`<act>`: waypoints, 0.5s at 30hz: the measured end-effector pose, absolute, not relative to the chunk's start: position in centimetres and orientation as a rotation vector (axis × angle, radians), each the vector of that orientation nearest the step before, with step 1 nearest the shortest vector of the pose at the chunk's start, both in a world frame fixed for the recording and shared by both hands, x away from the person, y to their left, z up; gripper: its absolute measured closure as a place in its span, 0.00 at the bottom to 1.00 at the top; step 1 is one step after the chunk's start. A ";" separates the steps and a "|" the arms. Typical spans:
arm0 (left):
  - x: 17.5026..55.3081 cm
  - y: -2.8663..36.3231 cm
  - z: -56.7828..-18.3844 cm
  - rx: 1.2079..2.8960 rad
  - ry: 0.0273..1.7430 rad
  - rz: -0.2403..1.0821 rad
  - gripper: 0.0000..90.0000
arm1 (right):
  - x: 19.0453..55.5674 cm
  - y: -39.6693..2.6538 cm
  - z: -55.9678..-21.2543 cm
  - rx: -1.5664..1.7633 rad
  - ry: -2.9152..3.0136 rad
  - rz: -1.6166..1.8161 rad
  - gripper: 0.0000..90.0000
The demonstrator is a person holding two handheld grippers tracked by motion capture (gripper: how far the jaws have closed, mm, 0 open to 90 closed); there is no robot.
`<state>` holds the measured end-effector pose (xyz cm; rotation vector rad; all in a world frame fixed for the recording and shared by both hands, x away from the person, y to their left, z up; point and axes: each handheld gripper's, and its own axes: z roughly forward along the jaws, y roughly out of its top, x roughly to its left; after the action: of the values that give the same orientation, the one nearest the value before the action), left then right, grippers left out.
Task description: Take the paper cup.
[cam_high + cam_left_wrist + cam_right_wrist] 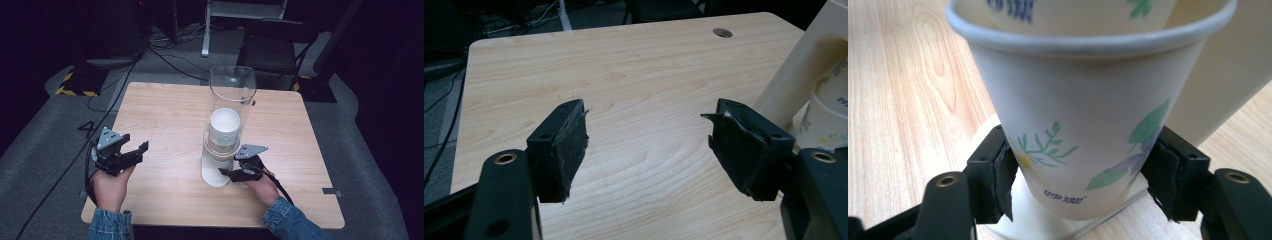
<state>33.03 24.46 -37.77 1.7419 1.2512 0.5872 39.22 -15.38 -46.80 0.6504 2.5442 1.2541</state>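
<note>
Near the desk's (165,115) middle, my right tool (1078,175) pinches the light, crushable bottom paper cup (1083,125) low down; my left tool (649,145) hangs wide, empty.

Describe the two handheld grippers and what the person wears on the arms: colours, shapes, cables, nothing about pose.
Both the left gripper and right gripper are black, each topped by a grey three-cornered plate with small holes. Each jaw is a black block faced with a worn, frayed dark pad, and brass-coloured rivets sit in the jaw arms. A black cable trails from the right gripper. Both forearms wear blue denim sleeves with buttoned cuffs.
</note>
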 end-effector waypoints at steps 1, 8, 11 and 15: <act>33.1 24.5 -37.8 1.742 1.250 0.588 0.34 | 39.2 -15.4 -46.9 0.650 2.553 1.245 0.39; 34.0 23.9 -37.8 1.752 1.237 0.574 0.34 | 38.7 -15.8 -47.1 0.651 2.574 1.203 0.39; 34.4 23.5 -37.8 1.762 1.226 0.568 0.34 | 38.6 -16.1 -47.2 0.661 2.573 1.186 0.39; 34.9 23.1 -37.9 1.773 1.217 0.560 0.34 | 38.4 -16.7 -47.1 0.677 2.574 1.159 0.39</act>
<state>34.94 23.09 -37.90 1.7735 1.2172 0.5595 38.42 -16.73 -47.11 0.6767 2.5741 1.1592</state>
